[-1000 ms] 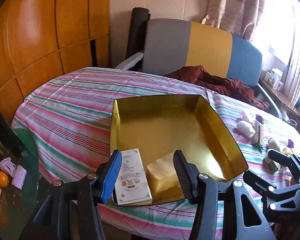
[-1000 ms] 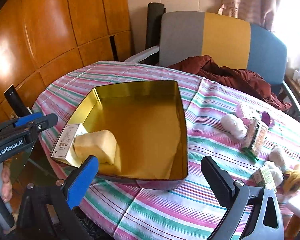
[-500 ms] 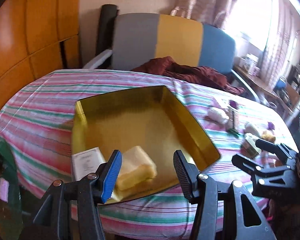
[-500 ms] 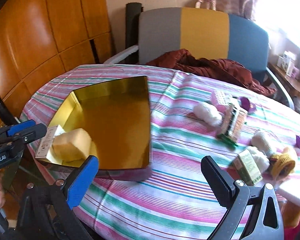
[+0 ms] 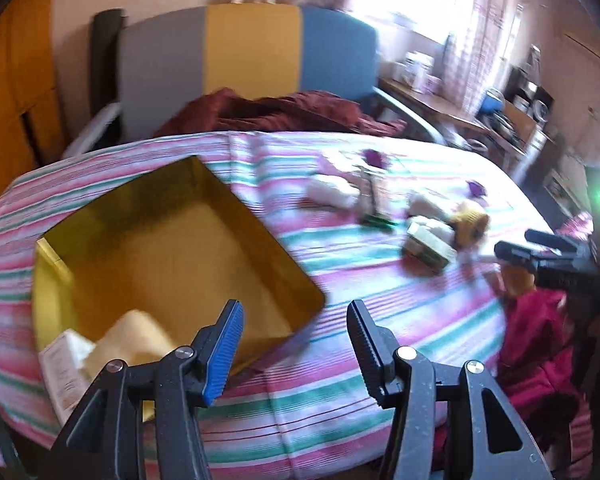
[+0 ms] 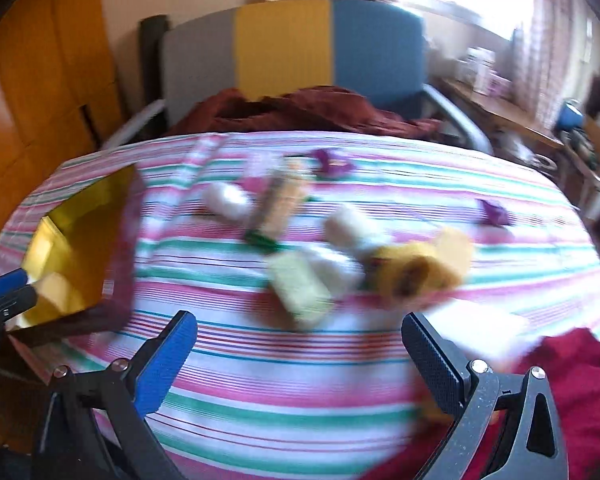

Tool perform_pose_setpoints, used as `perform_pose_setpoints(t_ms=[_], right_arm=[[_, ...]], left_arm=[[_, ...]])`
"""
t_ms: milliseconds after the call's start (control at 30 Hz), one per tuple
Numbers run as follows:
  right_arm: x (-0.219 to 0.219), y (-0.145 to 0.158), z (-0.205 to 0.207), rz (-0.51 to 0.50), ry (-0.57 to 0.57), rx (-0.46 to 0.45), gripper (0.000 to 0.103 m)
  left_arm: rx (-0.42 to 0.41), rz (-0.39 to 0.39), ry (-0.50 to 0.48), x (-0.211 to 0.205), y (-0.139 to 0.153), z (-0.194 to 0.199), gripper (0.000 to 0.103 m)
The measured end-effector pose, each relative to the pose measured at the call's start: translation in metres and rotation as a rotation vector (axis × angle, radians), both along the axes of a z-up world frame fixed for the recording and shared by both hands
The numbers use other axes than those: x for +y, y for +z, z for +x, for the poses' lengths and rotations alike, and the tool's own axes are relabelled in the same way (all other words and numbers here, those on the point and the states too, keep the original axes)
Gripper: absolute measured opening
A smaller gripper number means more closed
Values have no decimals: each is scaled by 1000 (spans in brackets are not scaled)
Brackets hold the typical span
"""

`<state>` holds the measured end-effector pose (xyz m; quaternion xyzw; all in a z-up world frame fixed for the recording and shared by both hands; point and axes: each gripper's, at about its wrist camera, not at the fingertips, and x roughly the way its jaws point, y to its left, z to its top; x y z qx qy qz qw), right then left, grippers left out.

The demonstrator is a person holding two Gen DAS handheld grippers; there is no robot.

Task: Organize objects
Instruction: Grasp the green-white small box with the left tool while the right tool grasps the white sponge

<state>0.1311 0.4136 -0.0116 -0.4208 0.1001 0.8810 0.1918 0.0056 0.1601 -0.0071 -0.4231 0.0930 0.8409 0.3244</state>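
Swung both grippers away from open gold metal box [image 5: 172,240] toward loose pile on striped tablecloth [image 6: 284,368]. Left gripper [image 5: 294,344] half open, right gripper [image 6: 300,356] wide open, both empty. Box left behind at left, holding two things: one cream sponge block [image 5: 136,340], one white carton [image 5: 62,364]. Probably reaching step; next, descend on green-cream small carton [image 6: 300,288] just ahead. Too blurred to count the pile.
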Motion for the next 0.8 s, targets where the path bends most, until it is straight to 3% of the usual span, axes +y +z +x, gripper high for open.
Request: perform_pose_setpoints(t_ms=[200,300,433,533,600,700,800], right_arm=[[55,5,35,15,-96,-55,103],[70,8,43,27,-109,-75,103],[81,9,46,36,-116,-87,103],[87,8,46,25,-122,-79,103],[88,7,46,16,-122,-76,103],[90,4,45,7,-119,-73,103],[92,3,44,1,-110,-71,103]], left_arm=[[-76,15,-139,51,-7,1,54],[-155,29,-190,81,-14,-3,54],[-222,29,-211,119,-27,-10,54],[-180,-26,-227,147,-35,-9,55],[-139,-60,-292,166,-41,-6,57],[-98,-74,-422,186,-46,0,77],[-21,-141,-516,205,-55,5,79]])
